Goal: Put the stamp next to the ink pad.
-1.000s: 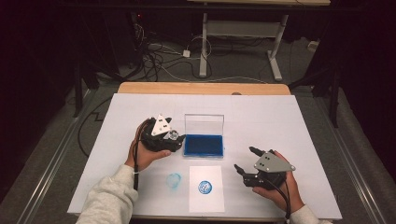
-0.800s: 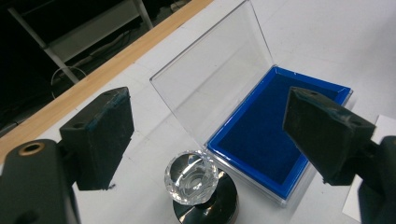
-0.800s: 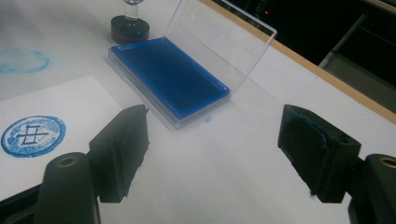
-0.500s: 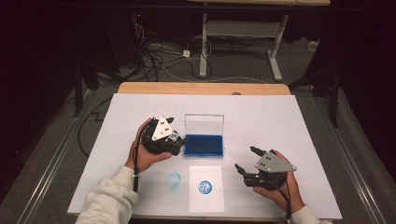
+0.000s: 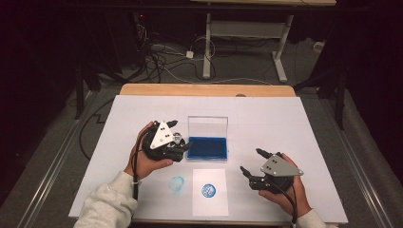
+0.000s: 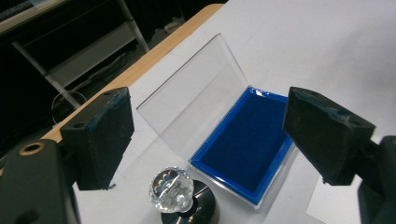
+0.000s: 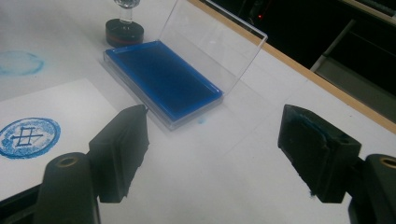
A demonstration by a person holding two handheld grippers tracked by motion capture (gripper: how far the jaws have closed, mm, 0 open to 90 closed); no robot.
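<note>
- The stamp (image 6: 180,193) has a clear, faceted crystal knob on a short neck, set on a round black base with a thin red band, as the right gripper view shows (image 7: 123,25).
- It stands upright on the white table (image 5: 285,118), just beside the left end of the ink pad (image 5: 207,147), and touches neither jaw.
- The left gripper (image 5: 175,137) is released: its jaws stand wide apart, one on either side of the stamp, with the knob low between them in the left gripper view.
- The ink pad is a shallow clear case with a deep blue bed (image 6: 245,144); its clear lid (image 6: 194,93) stands raised at the far side.
- The right gripper (image 5: 251,162) is also released, jaws spread and empty, resting near the table's front right, well apart from the stamp.
- A white paper (image 5: 209,191) lies in front of the pad and bears a round blue print (image 7: 29,136) with a crossed mark inside.
- A fainter blue ring (image 5: 177,184) sits on the table itself, just left of the paper.
</note>
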